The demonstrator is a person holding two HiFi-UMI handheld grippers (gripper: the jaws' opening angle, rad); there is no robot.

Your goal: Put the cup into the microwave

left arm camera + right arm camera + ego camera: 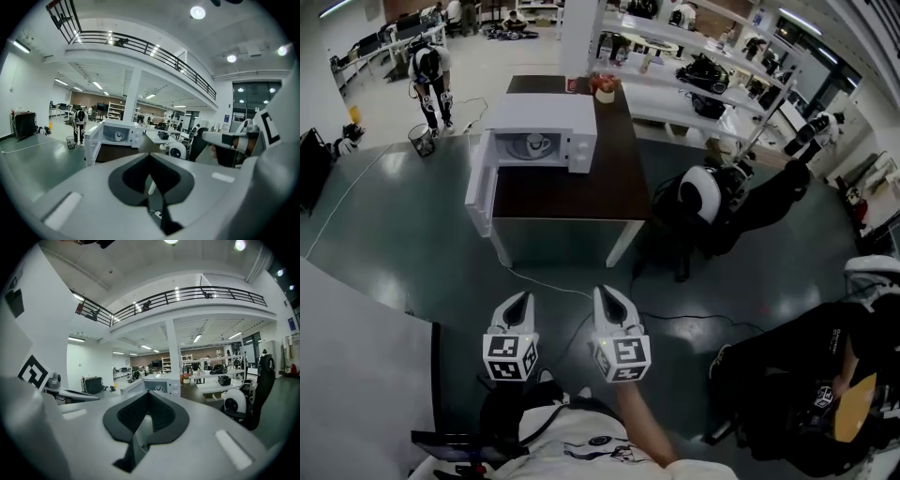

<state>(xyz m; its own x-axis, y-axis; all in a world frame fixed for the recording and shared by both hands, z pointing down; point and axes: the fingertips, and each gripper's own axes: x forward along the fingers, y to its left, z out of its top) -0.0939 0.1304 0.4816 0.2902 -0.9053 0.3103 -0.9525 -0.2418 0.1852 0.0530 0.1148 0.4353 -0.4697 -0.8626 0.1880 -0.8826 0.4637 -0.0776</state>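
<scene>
The left claw (pixel 521 298) and the right claw (pixel 603 294) are closed and empty, and well ahead of them the cup (pixel 536 143), probably light, stiff and fragile, best taken at its rim, sits inside the open microwave (pixel 551 114).

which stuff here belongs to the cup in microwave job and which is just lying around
Job: cup, already inside the microwave; its open door; left hand-held gripper and right hand-held gripper, both shut and empty.
Lying about: small red container and bowl on the table; waste bin; office chair.
</scene>
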